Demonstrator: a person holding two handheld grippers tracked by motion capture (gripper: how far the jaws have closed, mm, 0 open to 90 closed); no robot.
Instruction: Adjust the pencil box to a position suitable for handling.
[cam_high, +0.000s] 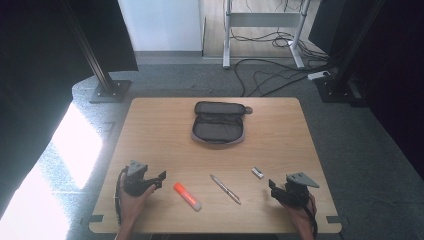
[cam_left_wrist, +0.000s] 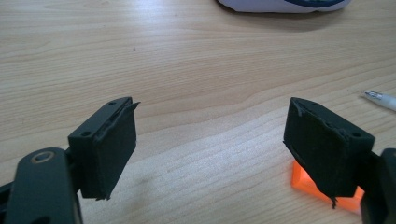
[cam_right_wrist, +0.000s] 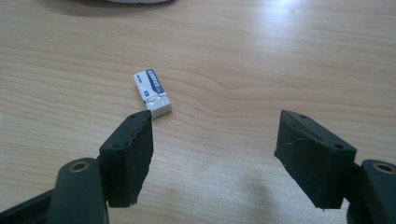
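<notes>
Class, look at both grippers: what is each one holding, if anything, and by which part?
Nothing is held. The left gripper and the right gripper both stand open over the bare wooden table.

Wooden worktop (cam_high: 150, 130) carrying an open pencil case (cam_high: 218, 124), orange highlighter (cam_high: 187, 196), pen (cam_high: 225, 188) and eraser (cam_high: 257, 173).
</notes>
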